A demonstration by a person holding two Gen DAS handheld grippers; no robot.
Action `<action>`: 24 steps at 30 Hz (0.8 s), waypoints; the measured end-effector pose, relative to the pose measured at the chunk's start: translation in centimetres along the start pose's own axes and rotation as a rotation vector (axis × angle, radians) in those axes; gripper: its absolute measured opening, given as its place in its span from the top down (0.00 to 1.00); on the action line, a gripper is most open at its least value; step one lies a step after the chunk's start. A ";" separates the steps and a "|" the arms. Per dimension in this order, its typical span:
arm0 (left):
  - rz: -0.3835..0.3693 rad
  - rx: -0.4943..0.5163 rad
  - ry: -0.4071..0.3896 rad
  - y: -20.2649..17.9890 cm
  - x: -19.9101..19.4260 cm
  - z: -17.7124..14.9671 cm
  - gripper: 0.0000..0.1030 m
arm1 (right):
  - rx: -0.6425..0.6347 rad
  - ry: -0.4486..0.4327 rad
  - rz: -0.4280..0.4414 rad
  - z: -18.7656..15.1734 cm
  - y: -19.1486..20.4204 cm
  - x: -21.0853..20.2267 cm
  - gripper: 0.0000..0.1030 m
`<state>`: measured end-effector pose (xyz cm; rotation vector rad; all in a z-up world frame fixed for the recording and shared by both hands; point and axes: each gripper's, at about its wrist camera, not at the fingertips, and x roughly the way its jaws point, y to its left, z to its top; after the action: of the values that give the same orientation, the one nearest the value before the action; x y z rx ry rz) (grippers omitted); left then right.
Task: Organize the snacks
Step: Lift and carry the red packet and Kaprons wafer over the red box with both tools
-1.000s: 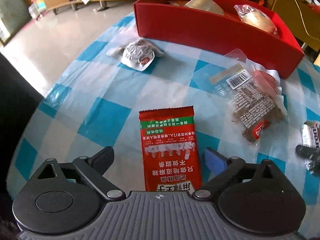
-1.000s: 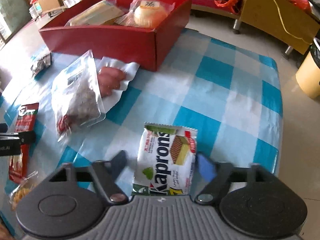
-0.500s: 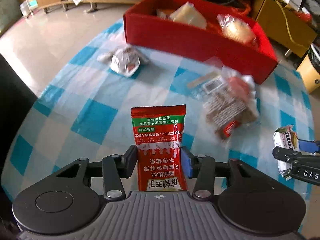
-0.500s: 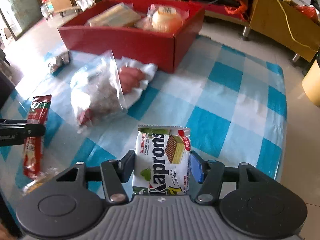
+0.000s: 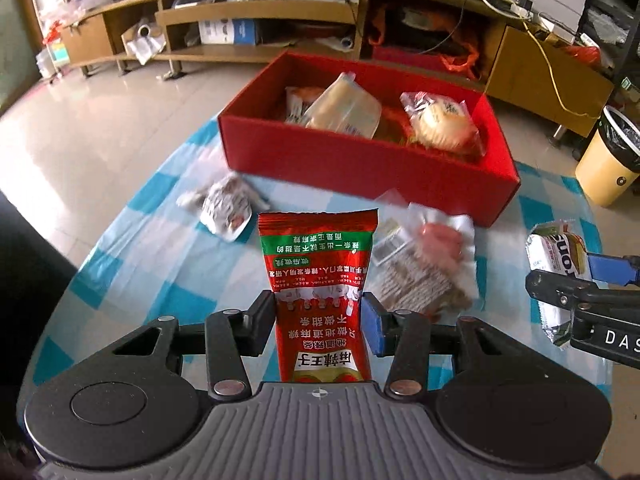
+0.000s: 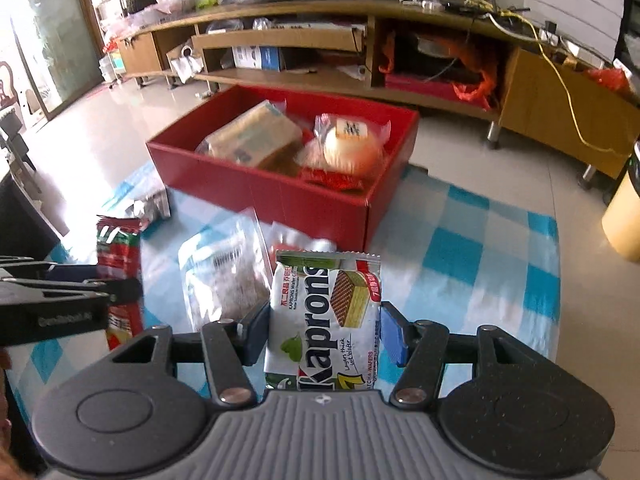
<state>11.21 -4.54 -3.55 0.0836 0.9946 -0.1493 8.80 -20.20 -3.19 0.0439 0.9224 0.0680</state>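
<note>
A table covered by a blue-and-white checked cloth [image 5: 120, 248] is seen, with a red box [image 5: 360, 160] set at its far side, toward twelve o'clock. Inside the box a tan wrapped packet [image 5: 344, 110] and a round bun in clear wrap [image 5: 444, 122] are lodged side by side. A clear bag of dark snacks [image 5: 416, 276] is laid on the cloth just before the box, and a small crumpled white packet [image 5: 226, 210] at about ten o'clock. The left gripper [image 5: 320, 320] is clenched on a red chili-snack sachet [image 5: 318, 264], held off the cloth. The right gripper [image 6: 324, 332] is clenched on a Kaprons wafer pack [image 6: 324, 316], likewise lifted, at three o'clock of the sachet.
</note>
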 end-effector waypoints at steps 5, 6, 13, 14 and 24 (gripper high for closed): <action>-0.008 0.006 -0.035 -0.6 -0.4 1.2 0.48 | -0.021 -0.039 -0.022 1.0 0.2 -0.4 0.44; -0.010 0.007 -0.041 -0.7 -0.5 1.5 0.48 | -0.025 -0.046 -0.027 1.2 0.2 -0.5 0.44; -0.013 0.002 -0.087 -1.1 -1.0 3.7 0.48 | -0.034 -0.068 -0.036 2.6 0.2 -0.2 0.44; -0.013 0.001 -0.094 -1.1 -1.1 4.1 0.48 | -0.031 -0.071 -0.036 2.8 0.1 -0.1 0.44; -0.013 -0.012 -0.123 -1.4 -0.3 6.7 0.48 | -0.028 -0.092 -0.045 4.7 -0.1 0.7 0.44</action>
<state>16.41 -6.79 0.30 0.0566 0.8737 -0.1583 12.98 -20.25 -0.85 0.0001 0.8297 0.0368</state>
